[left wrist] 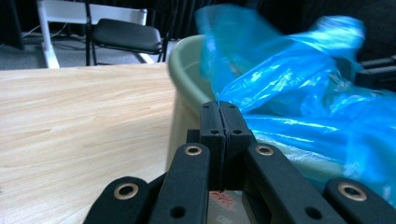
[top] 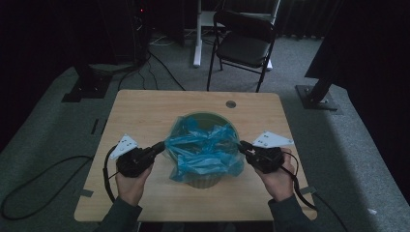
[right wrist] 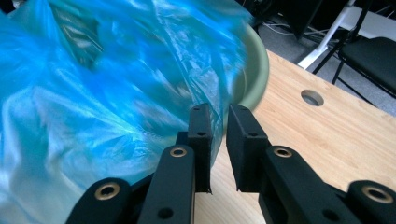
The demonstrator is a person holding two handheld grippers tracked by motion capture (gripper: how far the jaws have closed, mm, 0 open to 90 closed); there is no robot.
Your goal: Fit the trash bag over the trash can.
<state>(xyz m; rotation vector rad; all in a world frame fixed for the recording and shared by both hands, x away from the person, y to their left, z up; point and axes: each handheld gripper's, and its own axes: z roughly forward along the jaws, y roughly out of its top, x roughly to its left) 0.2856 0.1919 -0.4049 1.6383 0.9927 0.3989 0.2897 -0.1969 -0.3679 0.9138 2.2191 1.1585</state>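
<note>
— What do the right tongs [right wrist: 218,121] look like from their own camera?

— Two black jaws rise from the bottom edge with a narrow gap between them. A fold of the blue plastic bag [right wrist: 93,93] lies against the left jaw and reaches into that gap; whether the pads press on it I cannot tell.

— And the bag itself?

— Crinkled, shiny, partly blurred, covering the left and middle of the picture.

— What is behind it?

— The pale green rim of a bin [right wrist: 256,79], curving out past the bag's right edge. It stands on a light wooden desk [right wrist: 327,140] with a round hole [right wrist: 312,97]. A black chair [right wrist: 373,56] stands beyond the desk.
</note>
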